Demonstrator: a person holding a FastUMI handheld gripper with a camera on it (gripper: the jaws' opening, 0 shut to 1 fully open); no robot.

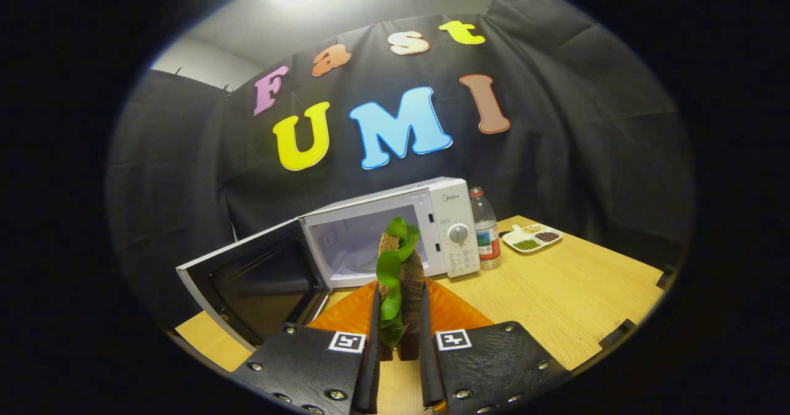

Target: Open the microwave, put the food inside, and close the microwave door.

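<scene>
The tabletop in front of you is pale wood and carries everything. The largest thing on it is the white microwave, standing beyond your tool with its control panel and dial on the right. Its door is swung wide open to the left, the dark inner glass facing you, and the pale cavity is exposed.

Next in size is the orange plate, lying on the tabletop just ahead of the tool's fingers and partly behind them.

Your tool is closed on the food: both black fingers press against its sides. It is a brown sandwich-like stack with a green leaf curling out of its top and down its front, held upright between the fingers, in front of the microwave opening and above the plate.

To the right of the microwave, just beside its panel, stands a clear bottle with a red cap. Further right, near the tabletop's far edge, sits a small white divided dish with green and dark contents.
</scene>
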